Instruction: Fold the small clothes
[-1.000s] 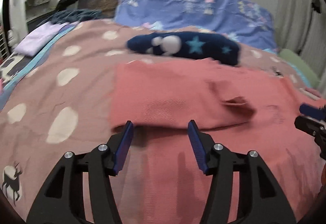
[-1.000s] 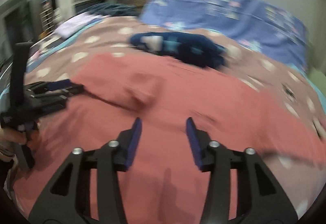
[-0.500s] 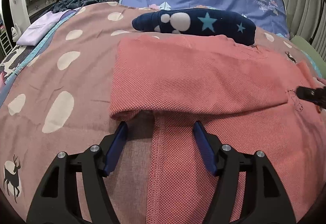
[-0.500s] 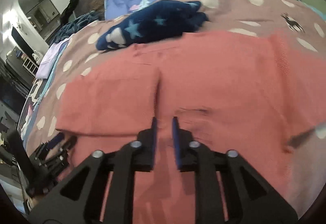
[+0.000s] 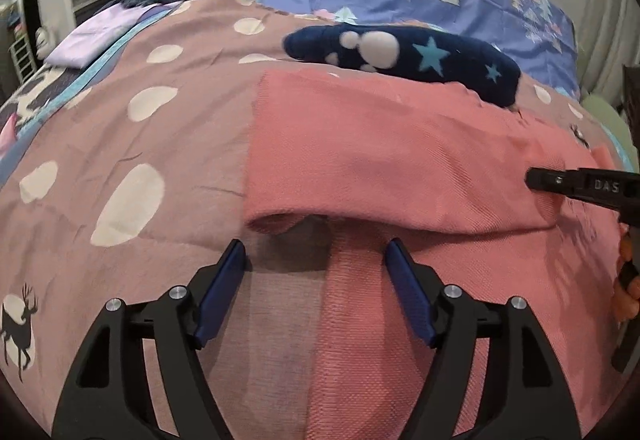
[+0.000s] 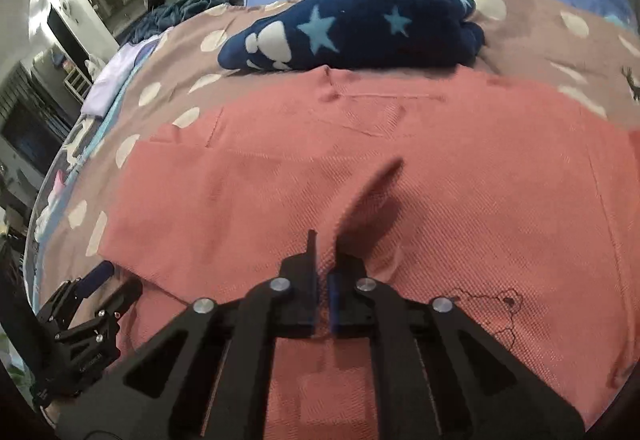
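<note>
Each camera sat just behind its own fingers and looked steeply down and forward over the bed. The left view hung close above the left gripper (image 5: 314, 288), past the near edge of the pink garment (image 5: 380, 159). The right view sat close above the right gripper (image 6: 323, 280). Both shared that garment, the navy star-patterned cloth (image 6: 360, 27) beyond it, and each other's gripper at the frame edge.

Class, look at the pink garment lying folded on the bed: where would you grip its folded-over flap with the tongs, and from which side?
Grip the pink garment at the flap's near left corner, coming from the near edge. That corner curls up off the layer beneath, leaving a gap a finger could slip into; elsewhere the flap lies flat.
</note>
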